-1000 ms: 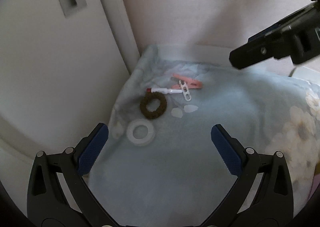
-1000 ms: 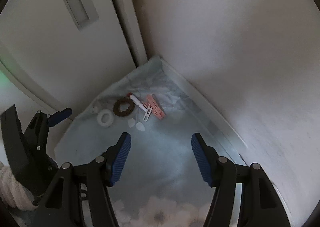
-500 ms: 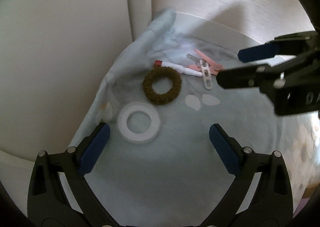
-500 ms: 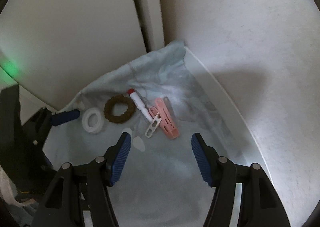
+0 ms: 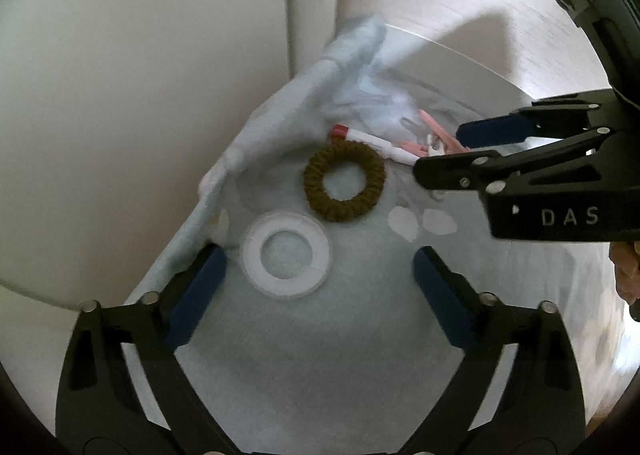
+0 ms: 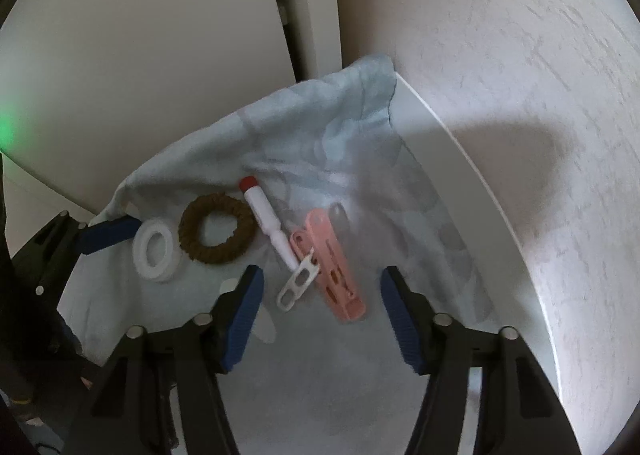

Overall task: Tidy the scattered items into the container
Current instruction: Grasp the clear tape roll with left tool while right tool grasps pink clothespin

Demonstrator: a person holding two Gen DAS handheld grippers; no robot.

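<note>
We lower the left gripper [image 5: 320, 287], jaws wide, just narrowing and empty, around the white ring [image 5: 287, 257]; the right gripper [image 6: 322, 315], half-open, just narrowing and empty, should straddle the pink clip [image 6: 334, 271] squarely.

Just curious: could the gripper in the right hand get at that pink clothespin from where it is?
Probably yes. The right gripper stands open just short of the pink clothespin, nothing covering it; only a small white clip leans on it.
</note>
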